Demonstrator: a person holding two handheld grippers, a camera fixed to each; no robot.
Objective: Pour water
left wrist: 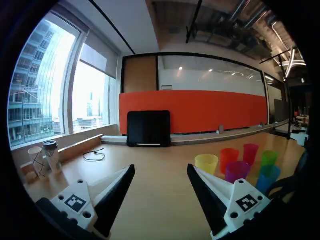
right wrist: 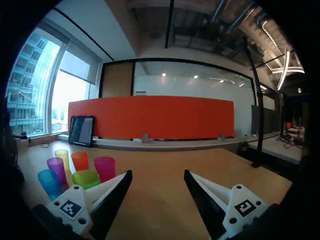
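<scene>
No words, brands or numbers can be read. The left gripper (left wrist: 160, 167) and the right gripper (right wrist: 157, 173) each carry square black-and-white coded markers (left wrist: 75, 202), which are patterns rather than lettering. A small pale sign (left wrist: 167, 87) far off and the print on a paper cup (left wrist: 51, 154) are too small to make out.

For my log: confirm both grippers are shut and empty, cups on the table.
No: the left gripper and right gripper are open, not shut, as each one's own view shows. Both are empty; the cups are on the table.
</scene>
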